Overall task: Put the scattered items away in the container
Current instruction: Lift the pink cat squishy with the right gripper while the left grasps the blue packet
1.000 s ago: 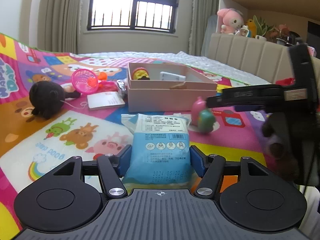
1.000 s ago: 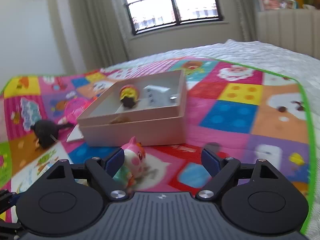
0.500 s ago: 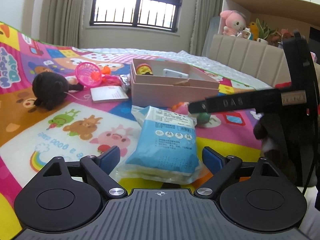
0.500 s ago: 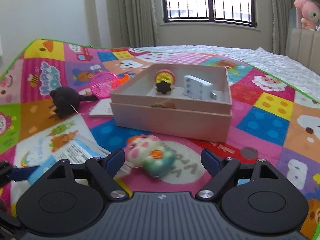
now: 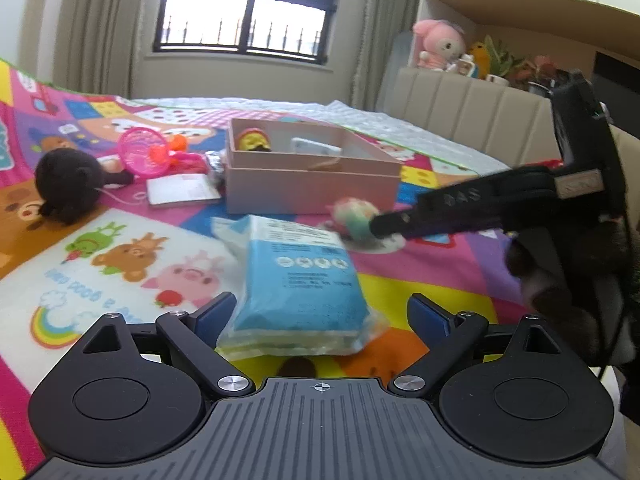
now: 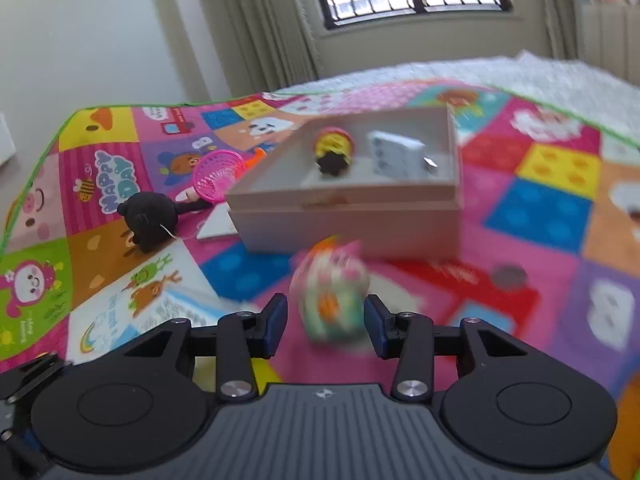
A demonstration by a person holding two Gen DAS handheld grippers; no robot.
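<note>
A pale pink open box [image 5: 312, 176] [image 6: 352, 216] sits on the play mat and holds a yellow-red toy [image 6: 334, 152] and a white block [image 6: 398, 156]. My left gripper [image 5: 322, 316] is open, its fingers either side of a blue packet [image 5: 300, 284] lying on the mat. My right gripper [image 6: 325, 322] is closing around a pink and green pig toy [image 6: 332, 292], which is blurred; its fingers are close beside the toy and I cannot tell whether they touch it. In the left wrist view the right gripper's finger [image 5: 440, 212] reaches the pig toy [image 5: 354, 216].
A black plush [image 5: 66, 180] [image 6: 148, 220], a pink net toy [image 5: 140, 152] [image 6: 218, 176] and a white card [image 5: 182, 190] lie left of the box. A beige headboard [image 5: 472, 120] with plush toys on a shelf stands at the back right.
My left gripper opened and let the blue packet drop onto the mat. My right gripper came over the pig toy and narrowed its fingers around it.
</note>
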